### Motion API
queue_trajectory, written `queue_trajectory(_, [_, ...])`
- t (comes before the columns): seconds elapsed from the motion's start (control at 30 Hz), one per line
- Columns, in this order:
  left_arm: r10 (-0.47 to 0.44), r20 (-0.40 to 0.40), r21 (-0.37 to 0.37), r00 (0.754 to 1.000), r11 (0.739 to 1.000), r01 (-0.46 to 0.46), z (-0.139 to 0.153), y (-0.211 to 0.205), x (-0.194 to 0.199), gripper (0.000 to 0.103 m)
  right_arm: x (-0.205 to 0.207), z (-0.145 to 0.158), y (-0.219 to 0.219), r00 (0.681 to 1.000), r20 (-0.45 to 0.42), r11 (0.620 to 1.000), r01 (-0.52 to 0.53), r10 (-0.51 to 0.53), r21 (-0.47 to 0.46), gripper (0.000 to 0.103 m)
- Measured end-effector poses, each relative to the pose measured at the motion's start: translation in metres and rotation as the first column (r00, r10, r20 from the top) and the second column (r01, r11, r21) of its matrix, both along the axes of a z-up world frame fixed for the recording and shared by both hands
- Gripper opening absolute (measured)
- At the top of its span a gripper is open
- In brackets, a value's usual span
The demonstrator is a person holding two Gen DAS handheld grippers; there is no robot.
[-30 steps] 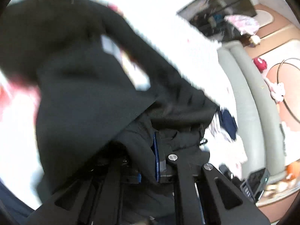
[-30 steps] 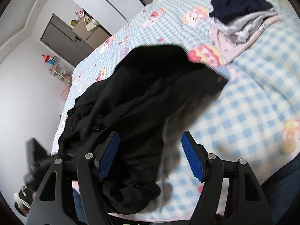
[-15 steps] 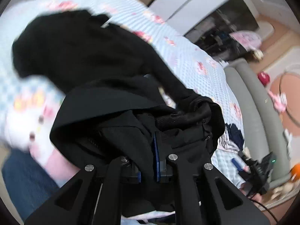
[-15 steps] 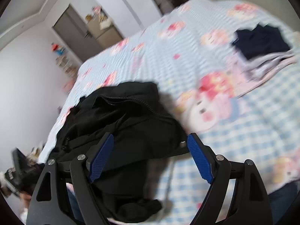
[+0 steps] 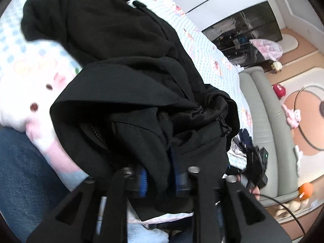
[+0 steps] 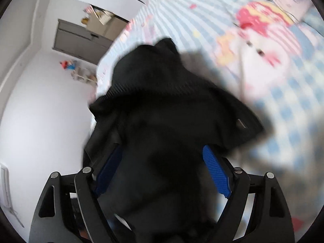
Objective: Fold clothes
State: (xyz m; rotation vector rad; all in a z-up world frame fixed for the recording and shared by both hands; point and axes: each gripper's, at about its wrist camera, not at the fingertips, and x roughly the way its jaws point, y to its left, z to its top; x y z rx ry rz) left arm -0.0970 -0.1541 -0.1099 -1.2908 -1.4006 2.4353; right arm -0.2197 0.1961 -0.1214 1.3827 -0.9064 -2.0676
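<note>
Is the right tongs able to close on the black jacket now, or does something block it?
Probably yes. The right tongs stands open, and the black jacket already lies between its blue pads; nothing else lies between them.

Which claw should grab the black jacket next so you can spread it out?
The right claw, probably. Its jaws stand wide open with the black jacket bunched between them, so it only needs to close. The left claw is already shut on a fold of the jacket and can hold it steady.
</note>
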Motion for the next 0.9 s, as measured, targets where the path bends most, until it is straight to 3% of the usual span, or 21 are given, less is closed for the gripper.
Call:
queue_trajectory(0.1, [0.019,0.011,0.067,1.000,0.998,-0.019,-0.018,-0.004,-0.002,0.048,-0.019,0.003,-0.024,0.999,-0.019,0.999,-0.033,0.033,0.023,0.086])
queue_trajectory(0.17, [0.031,0.019,0.111,0.999,0.993,-0.033,-0.030,-0.007,-0.003,0.052,-0.028,0.011,-0.039,0.997,-0.067,0.997,-0.044,0.048,0.066,0.074])
queue_trajectory(0.2, [0.039,0.023,0.132,0.999,0.990,-0.042,-0.033,-0.010,-0.007,0.052,-0.032,0.020,-0.044,0.991,-0.121,0.994,-0.041,0.053,0.104,0.063])
queue_trajectory(0.23, [0.048,0.027,0.153,0.998,0.987,-0.051,-0.036,-0.012,-0.012,0.050,-0.035,0.030,-0.049,0.983,-0.175,0.989,-0.036,0.060,0.141,0.041])
queue_trajectory(0.27, [0.050,0.020,0.155,0.999,0.986,-0.052,-0.034,-0.014,-0.019,0.049,-0.037,0.040,-0.051,0.975,-0.212,0.985,-0.036,0.071,0.167,0.027])
queue_trajectory(0.3, [0.037,-0.003,0.100,0.999,0.994,-0.036,-0.023,-0.012,-0.026,0.026,-0.038,0.049,-0.051,0.967,-0.239,0.982,-0.040,0.085,0.187,0.006])
queue_trajectory(0.33, [0.017,-0.030,0.026,0.999,1.000,-0.016,-0.009,-0.008,-0.033,0.017,-0.035,0.063,-0.049,0.955,-0.281,0.980,-0.036,0.091,0.195,0.001])
queue_trajectory(0.4, [-0.031,-0.106,-0.074,0.994,0.997,0.023,0.022,0.001,-0.046,0.014,-0.023,0.096,-0.039,0.918,-0.387,0.979,-0.010,0.090,0.206,0.000])
queue_trajectory(0.53, [-0.112,-0.275,-0.128,0.955,0.989,0.079,0.089,0.018,-0.072,0.013,0.001,0.174,-0.006,0.836,-0.544,0.982,0.035,0.073,0.184,0.000])
queue_trajectory(0.57, [-0.123,-0.313,-0.147,0.942,0.986,0.080,0.106,0.022,-0.075,0.013,0.004,0.187,0.001,0.830,-0.553,0.982,0.033,0.075,0.184,0.000])
queue_trajectory(0.67, [-0.106,-0.400,-0.160,0.910,0.986,0.044,0.136,0.024,-0.065,0.011,0.010,0.184,0.023,0.860,-0.496,0.970,0.008,0.116,0.242,0.003])
queue_trajectory(0.7, [-0.091,-0.419,-0.167,0.903,0.986,0.021,0.142,0.024,-0.059,0.010,0.015,0.174,0.026,0.878,-0.463,0.964,0.004,0.124,0.265,0.014])
queue_trajectory(0.73, [-0.070,-0.431,-0.175,0.900,0.985,-0.007,0.145,0.020,-0.051,0.007,0.018,0.159,0.026,0.899,-0.420,0.960,-0.002,0.125,0.281,0.034])
queue_trajectory(0.8, [-0.042,-0.443,-0.173,0.896,0.984,-0.040,0.141,0.009,-0.038,0.006,0.022,0.120,0.024,0.941,-0.317,0.956,-0.019,0.116,0.294,0.052])
queue_trajectory(0.9, [-0.057,-0.366,-0.075,0.929,0.997,0.031,0.107,-0.006,-0.031,0.006,0.024,0.057,0.030,0.986,-0.147,0.963,-0.035,0.077,0.268,0.056])
